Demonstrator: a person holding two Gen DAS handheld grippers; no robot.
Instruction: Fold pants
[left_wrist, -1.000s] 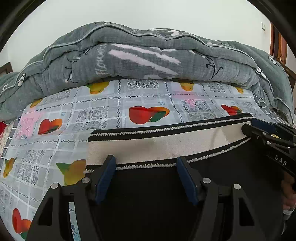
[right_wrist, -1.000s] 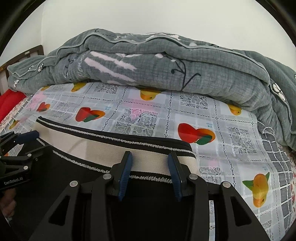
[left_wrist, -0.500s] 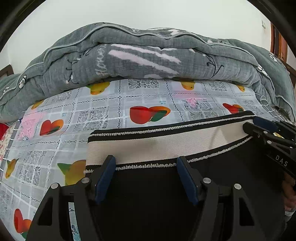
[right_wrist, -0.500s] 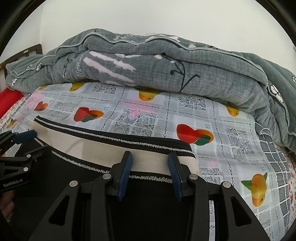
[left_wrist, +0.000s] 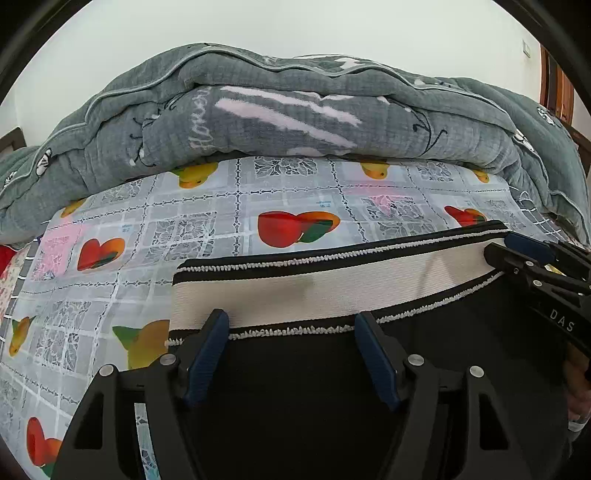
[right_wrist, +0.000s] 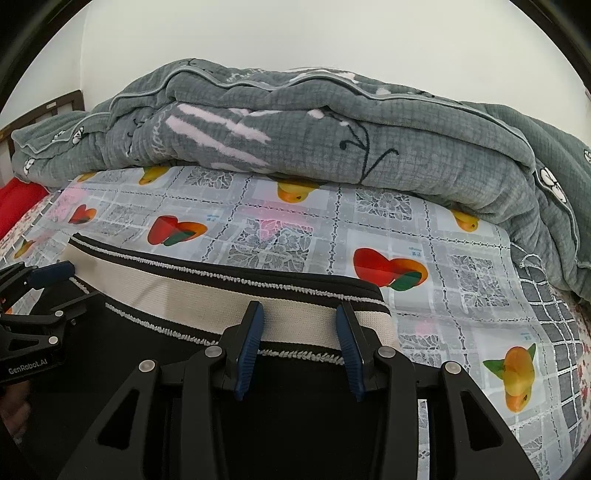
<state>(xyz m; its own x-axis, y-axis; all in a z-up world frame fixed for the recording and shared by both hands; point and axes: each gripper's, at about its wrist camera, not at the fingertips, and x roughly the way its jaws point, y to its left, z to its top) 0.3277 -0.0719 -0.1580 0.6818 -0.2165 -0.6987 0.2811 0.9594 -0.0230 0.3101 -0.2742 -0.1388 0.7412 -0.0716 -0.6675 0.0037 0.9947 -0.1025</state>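
Black pants with a cream waistband edged in black lie flat on the fruit-print bed cover. My left gripper is open, its blue pads either side of the waistband's lower edge near the left corner. My right gripper is open over the waistband near its right corner. Each gripper shows in the other's view: the right one at the right edge, the left one at the left edge.
A thick grey quilt is piled along the back of the bed, curving down the right side. A white wall stands behind. A red cloth lies at the far left.
Both grippers have shifted very slightly; the pants and waistband lie the same. Both stay open.
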